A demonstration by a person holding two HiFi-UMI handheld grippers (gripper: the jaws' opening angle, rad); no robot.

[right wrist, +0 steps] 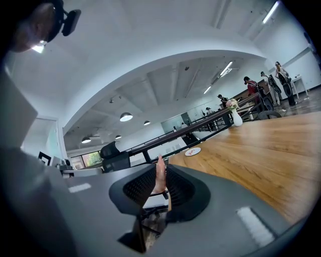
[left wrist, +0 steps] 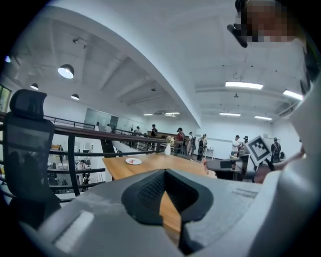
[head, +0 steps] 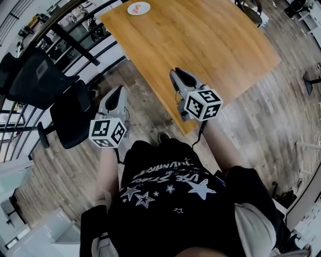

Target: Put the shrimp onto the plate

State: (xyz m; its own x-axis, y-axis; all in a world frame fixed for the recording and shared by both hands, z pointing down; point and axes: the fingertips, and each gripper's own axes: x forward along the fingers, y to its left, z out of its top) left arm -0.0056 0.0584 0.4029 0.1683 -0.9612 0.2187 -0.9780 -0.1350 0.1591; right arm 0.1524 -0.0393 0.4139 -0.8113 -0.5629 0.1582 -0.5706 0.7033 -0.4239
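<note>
shrimp [right wrist: 159,176], thin and pink, pinched upright in right gripper [head: 178,74] above desk's [head: 210,45] near corner; left gripper [head: 118,90] narrowly parted, empty. best carried level to plate [head: 138,8] by far left corner, lowered close before letting go.

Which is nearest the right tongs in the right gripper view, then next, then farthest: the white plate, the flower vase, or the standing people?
1. White plate: on the table, just ahead of the right tongs.
2. Flower vase: farther along the table, toward the right.
3. Standing people: past the table's far end, far right.
</note>
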